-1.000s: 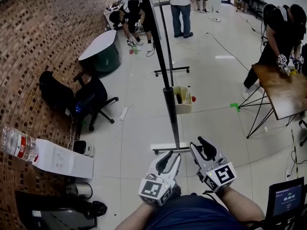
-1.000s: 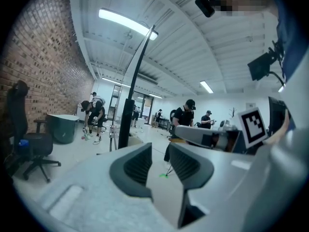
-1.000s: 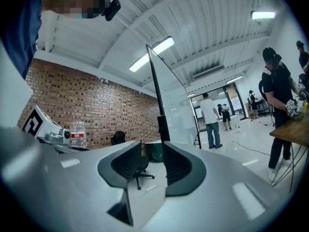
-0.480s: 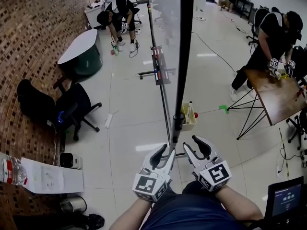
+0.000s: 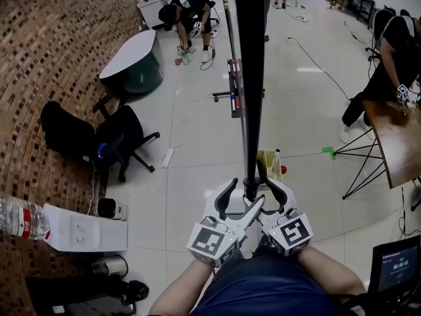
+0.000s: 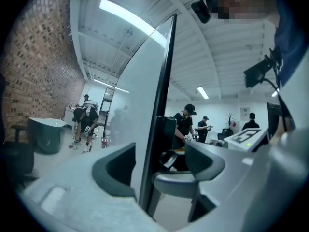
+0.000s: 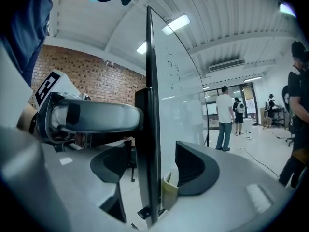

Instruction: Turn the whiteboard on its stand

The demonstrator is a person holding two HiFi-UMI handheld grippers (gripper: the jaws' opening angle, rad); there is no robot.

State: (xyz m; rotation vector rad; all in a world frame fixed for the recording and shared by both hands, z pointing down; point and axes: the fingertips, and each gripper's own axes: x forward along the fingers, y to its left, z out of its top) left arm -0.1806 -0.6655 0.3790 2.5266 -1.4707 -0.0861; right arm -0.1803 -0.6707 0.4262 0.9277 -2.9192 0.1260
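The whiteboard stands edge-on straight ahead, its black frame running down to my two grippers. My left gripper comes at the lower edge from the left, my right gripper from the right, close together. In the left gripper view the whiteboard's frame stands between the left gripper's opening jaws, with a gap on the right side. In the right gripper view the whiteboard's frame likewise stands between the right gripper's opening jaws, pads apart from it.
A cream basket with a bottle sits at the stand's foot. A black office chair and a round table are at the left, a wooden table with a person at the right. A water bottle lies on a white box.
The board has come from a slanted view to edge-on. Both grippers have risen to its lower edge and straddle the frame. The left jaws have gone from shut to open; the right jaws have widened.
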